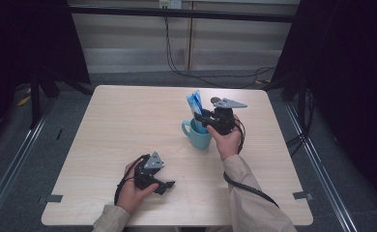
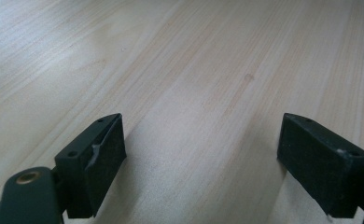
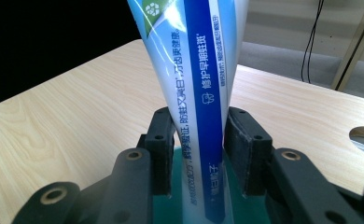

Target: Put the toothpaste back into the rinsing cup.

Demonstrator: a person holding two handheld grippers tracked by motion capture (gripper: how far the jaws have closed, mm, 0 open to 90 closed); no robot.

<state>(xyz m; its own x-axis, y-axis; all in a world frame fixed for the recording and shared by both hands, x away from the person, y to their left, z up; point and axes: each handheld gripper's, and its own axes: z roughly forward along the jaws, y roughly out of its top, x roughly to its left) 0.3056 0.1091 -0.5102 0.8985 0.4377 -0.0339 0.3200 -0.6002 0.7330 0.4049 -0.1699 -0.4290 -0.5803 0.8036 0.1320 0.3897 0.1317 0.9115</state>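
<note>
Toothpaste tube (image 3: 203,93) upright in teal mug (image 1: 197,134), long axis vertical, clamped between right gripper (image 3: 199,144) jaws. Left gripper (image 2: 201,154) wide, idle, well apart on table (image 1: 128,121).

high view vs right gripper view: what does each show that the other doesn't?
High view alone: the whole table, the teal mug with its handle, the left tool low over the wood, both of the person's hands and sleeves, floor cables.

Right gripper view alone: the printed text on the toothpaste tube, and both jaws pressed against its sides.

Both: the right tool shut on the blue-and-white tube, which stands in the mug, and the light wood tabletop.
</note>
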